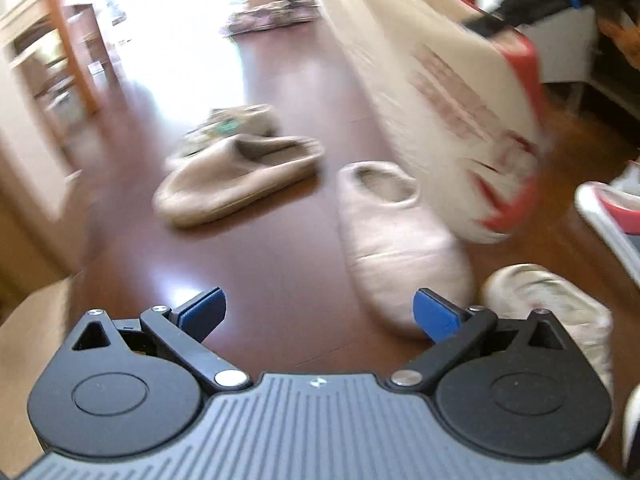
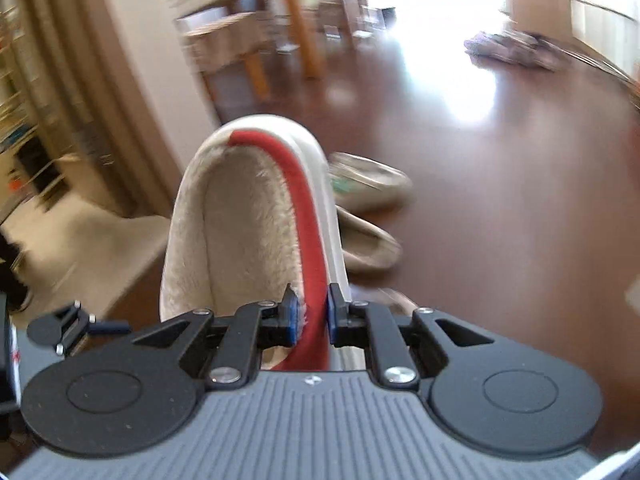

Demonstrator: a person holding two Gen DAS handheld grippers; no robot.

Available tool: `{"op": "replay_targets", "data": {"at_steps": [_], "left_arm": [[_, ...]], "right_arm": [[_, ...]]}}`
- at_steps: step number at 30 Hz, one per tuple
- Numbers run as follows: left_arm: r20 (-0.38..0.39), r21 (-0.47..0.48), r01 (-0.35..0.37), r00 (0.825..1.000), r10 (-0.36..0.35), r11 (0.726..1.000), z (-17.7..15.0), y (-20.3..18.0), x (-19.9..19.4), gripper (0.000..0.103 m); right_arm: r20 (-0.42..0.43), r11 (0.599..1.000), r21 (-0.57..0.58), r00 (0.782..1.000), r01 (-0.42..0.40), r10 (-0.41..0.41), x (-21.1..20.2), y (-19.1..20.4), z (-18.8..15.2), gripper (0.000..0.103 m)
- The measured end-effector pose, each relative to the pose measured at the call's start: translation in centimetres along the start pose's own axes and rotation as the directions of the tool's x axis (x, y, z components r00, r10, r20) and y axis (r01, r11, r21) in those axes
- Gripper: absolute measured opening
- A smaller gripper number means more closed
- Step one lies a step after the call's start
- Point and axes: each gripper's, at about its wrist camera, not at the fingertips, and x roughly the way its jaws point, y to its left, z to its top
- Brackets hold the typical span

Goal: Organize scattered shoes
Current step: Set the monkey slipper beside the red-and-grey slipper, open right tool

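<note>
Fingers of the right gripper [image 2: 311, 314] pinch the red edge of a white and red slipper [image 2: 256, 216] and hold it up in the air above the dark wood floor [image 2: 500, 208]. From the left wrist view, that slipper [image 1: 432, 92] shows its bottom, high over the other shoes. The left gripper [image 1: 318, 314] has its blue fingers [image 1: 206, 312] spread wide with nothing between them. On the floor [image 1: 260, 260] ahead lie a pale fuzzy slipper [image 1: 400, 240] and a beige slipper [image 1: 236, 180], near each other but apart. A white sneaker [image 1: 556, 304] sits just beside the fuzzy one
</note>
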Motion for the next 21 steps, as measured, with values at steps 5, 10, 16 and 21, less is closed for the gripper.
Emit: {"op": "replay_targets", "data": {"at_steps": [5,10,16,21], "left_arm": [[-0.031,0.163,0.147,0.989,-0.144,0.976,2.4,-5.8,2.1,0.101],[-0.104,0.310,0.253,0.967,-0.232,0.916,3.3,-11.3,4.0,0.101],[-0.162,0.352,0.278,0.959,-0.234,0.894,2.8,-13.5,4.5,0.101],[-0.193,0.276,0.316,0.944,-0.269,0.908,2.2,-13.1,4.3,0.101]], "right_arm": [[-0.190,0.979,0.109,0.971,0.171,-0.148,-3.5,-5.9,-8.3,0.012],[-0.367,0.916,0.282,0.914,0.287,-0.173,-1.5,-11.5,-17.9,0.013],[-0.331,0.866,0.359,0.915,0.348,-0.230,-2.7,-11.9,-22.3,0.075],[-0.252,0.893,0.283,0.925,0.351,-0.284,-5.5,-6.6,-24.2,0.101]]}}
